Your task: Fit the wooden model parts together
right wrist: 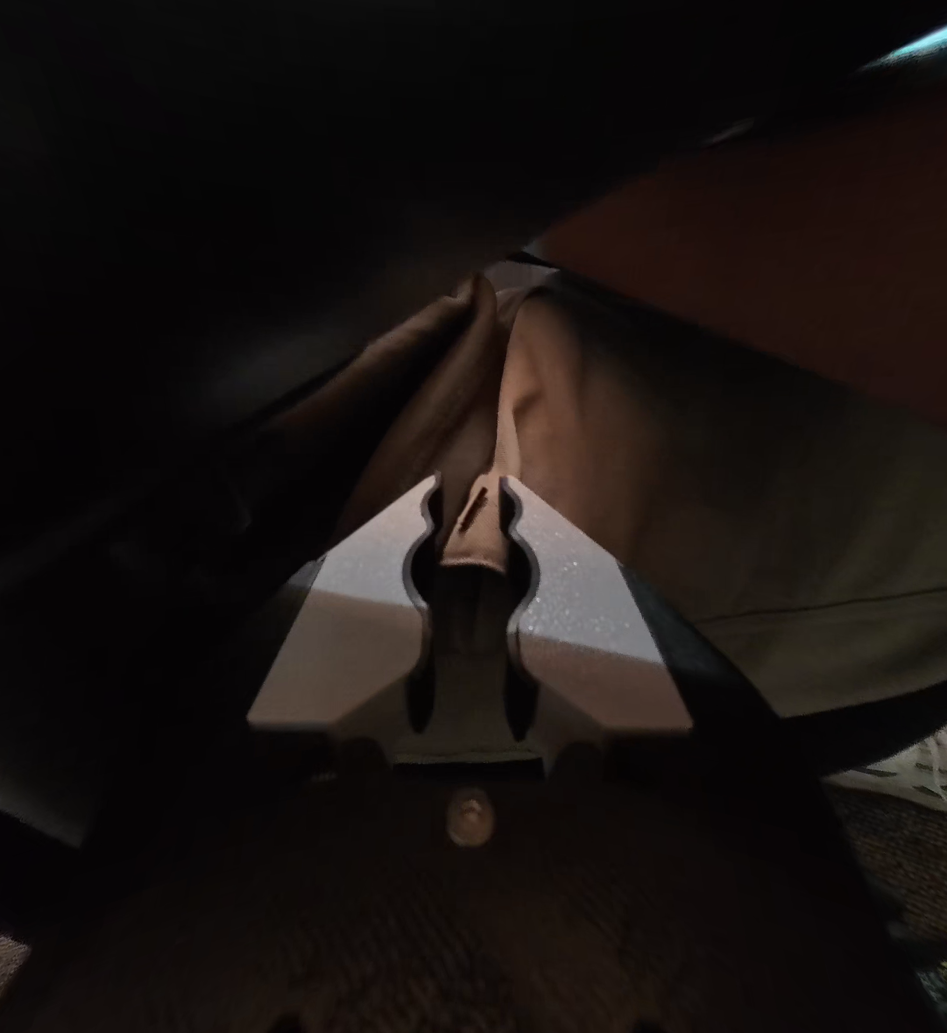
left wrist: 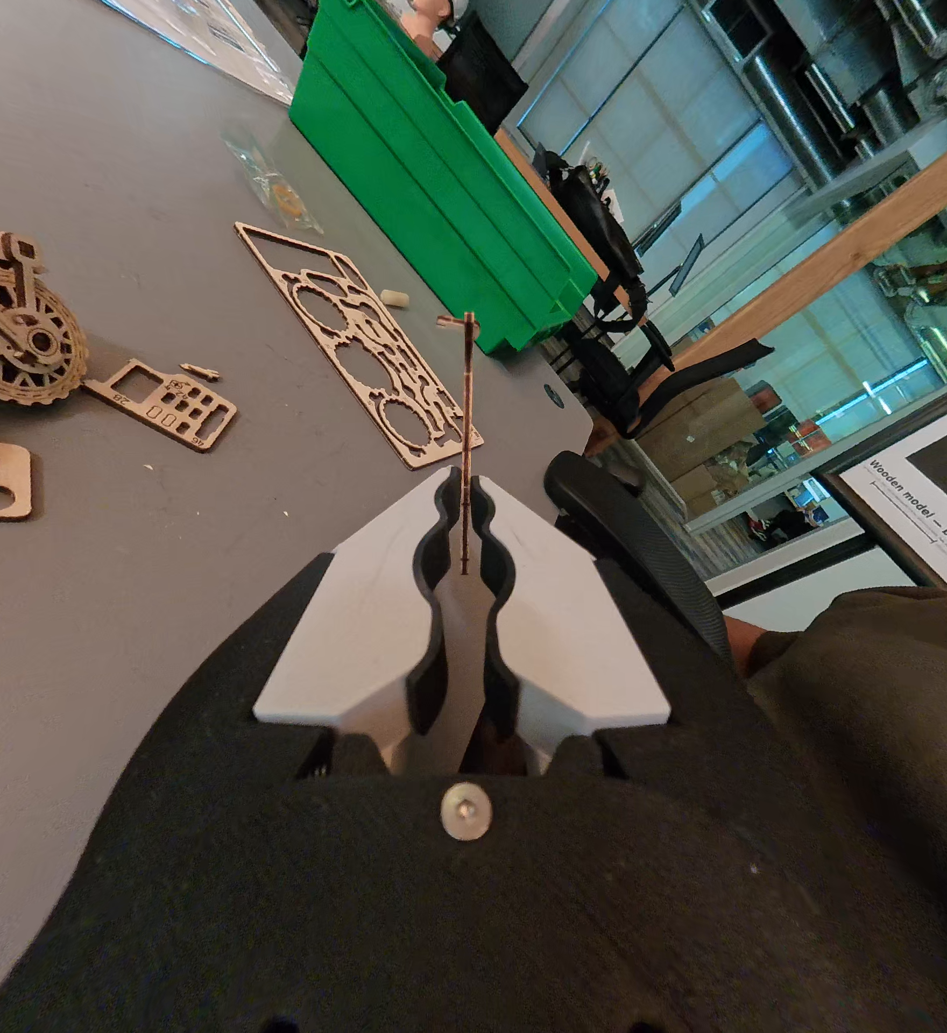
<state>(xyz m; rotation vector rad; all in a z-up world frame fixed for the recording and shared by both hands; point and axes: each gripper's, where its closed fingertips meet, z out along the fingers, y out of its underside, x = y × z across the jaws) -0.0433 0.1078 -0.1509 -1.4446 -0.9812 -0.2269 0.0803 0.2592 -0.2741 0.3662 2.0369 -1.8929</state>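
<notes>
Wooden, thin and snappy, the flat part (left wrist: 467, 413) sits pinched edge-on in my left gripper (left wrist: 464, 485), so I squeeze softly near its bottom; my right gripper (right wrist: 470, 487) hangs apart, holding nothing.

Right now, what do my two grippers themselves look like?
Left gripper and right gripper match: pale grey wedge-shaped jaws lined with wavy black pads, on a black textured body with one silver screw at the centre. No cables visible. A dark brown sleeve shows beside the left.

Matt grey table (left wrist: 124, 167), pale wooden sheet (left wrist: 359, 358), seemingly glossy green plastic bin (left wrist: 432, 184).
</notes>
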